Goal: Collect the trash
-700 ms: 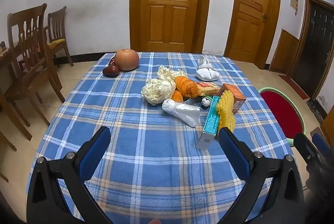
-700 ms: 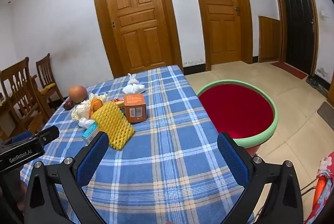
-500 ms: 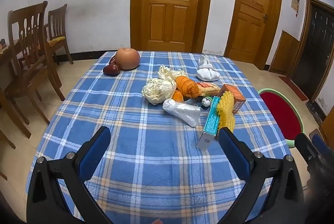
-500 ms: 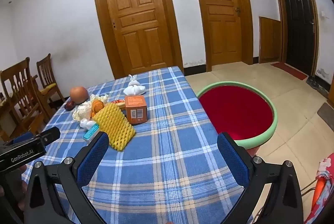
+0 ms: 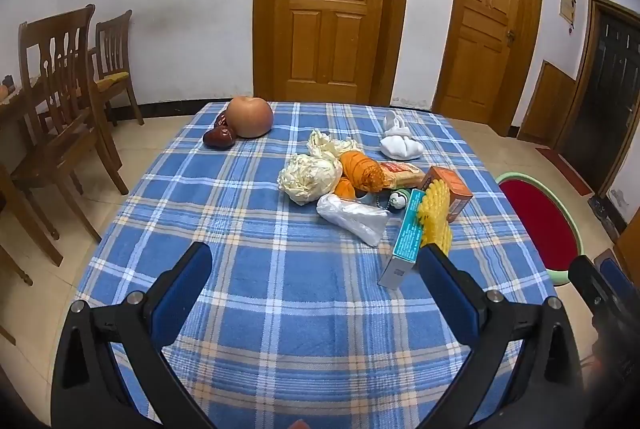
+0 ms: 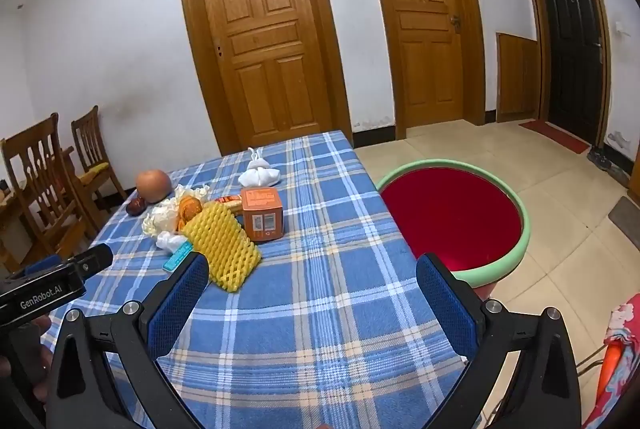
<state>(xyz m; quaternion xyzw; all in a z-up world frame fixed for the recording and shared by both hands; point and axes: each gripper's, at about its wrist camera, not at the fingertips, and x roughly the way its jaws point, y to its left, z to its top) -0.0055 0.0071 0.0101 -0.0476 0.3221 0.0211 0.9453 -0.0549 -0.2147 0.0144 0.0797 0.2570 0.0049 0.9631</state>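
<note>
Both tongs gape empty; beside the yellow foam net (image 6: 221,248) leans the teal box (image 5: 404,240) (easily toppled if nudged).

Bare plaid worktop (image 5: 256,269) lies open from the left claw (image 5: 312,269) toward 12 o'clock. At 1 o'clock the teal box (image 5: 402,243) and yellow foam net (image 5: 434,225) block passage. The red basin (image 6: 452,217) sits beside the worktop's edge, at 1 o'clock of the right claw (image 6: 312,277).

Two wooden chairs (image 5: 68,101) stand beside three doors (image 5: 332,5).
</note>
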